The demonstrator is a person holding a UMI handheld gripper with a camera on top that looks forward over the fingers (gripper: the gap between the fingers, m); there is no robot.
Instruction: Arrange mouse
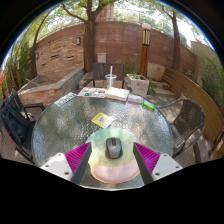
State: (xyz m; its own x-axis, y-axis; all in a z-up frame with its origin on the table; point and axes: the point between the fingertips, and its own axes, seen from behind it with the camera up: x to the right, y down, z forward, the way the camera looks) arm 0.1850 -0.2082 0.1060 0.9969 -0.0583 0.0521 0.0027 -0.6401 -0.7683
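Note:
A dark grey computer mouse (113, 147) lies on a round pale pink and green mouse mat (112, 163) on a glass patio table (70, 115). My gripper (113, 159) is open, its magenta pads (78, 156) set wide to either side of the mat. The mouse stands between the fingers with clear gaps at both sides, resting on the mat.
A yellow card (101, 119) lies on the table beyond the mouse. Papers (93, 93), a white cup (110, 80) and a box (136, 84) sit at the far side. Metal chairs (18, 118) ring the table. A brick wall (70, 48) and trees stand behind.

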